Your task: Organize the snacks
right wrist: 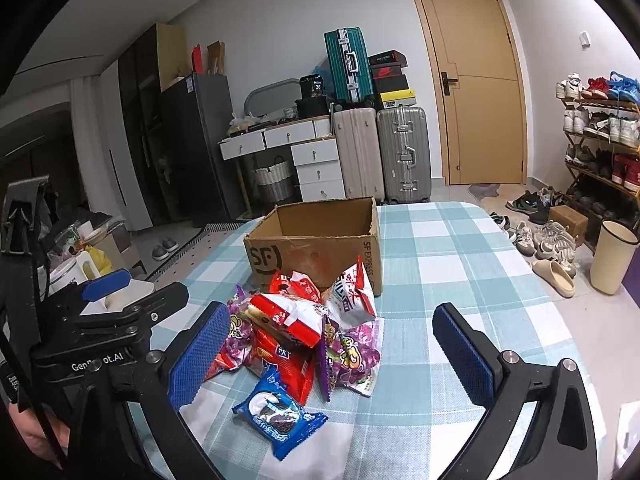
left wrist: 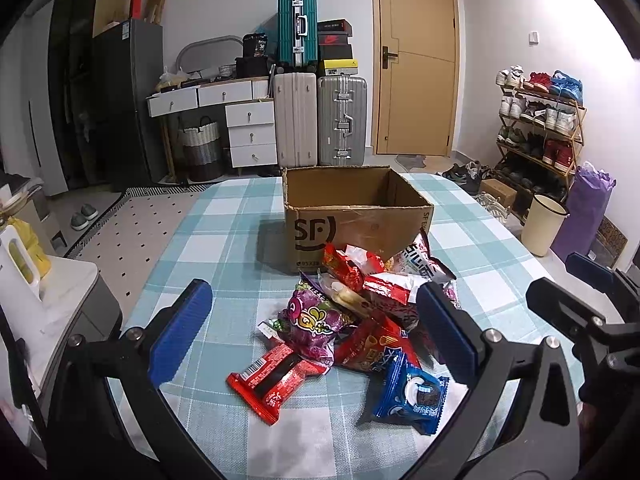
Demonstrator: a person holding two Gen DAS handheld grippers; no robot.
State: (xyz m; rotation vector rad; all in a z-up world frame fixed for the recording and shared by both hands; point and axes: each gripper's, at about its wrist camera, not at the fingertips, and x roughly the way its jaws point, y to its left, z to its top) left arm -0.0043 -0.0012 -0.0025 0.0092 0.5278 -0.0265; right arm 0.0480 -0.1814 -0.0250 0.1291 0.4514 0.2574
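A heap of wrapped snacks lies on a table covered with a blue-and-white checked cloth. Just beyond the heap, at its far edge, stands an open cardboard box printed with the letters SF; from these views it looks empty, though its floor is hidden. Nothing has been sorted yet, so the task appears to be at its very start, with both tools poised before a first pick.

The left gripper hovers over the near side of the heap, its jaws spread wide and holding nothing. A red wrapped bar lies nearest between them, with a purple candy bag just behind it. The right gripper is likewise spread wide and empty, held above the table on the near side of the pile. A blue cookie packet lies closest to it, apart from the stack.

The next move likely calls for lowering one tool onto a loose packet at the heap's near edge, pinching its wrapper, then carrying it forward into the box.
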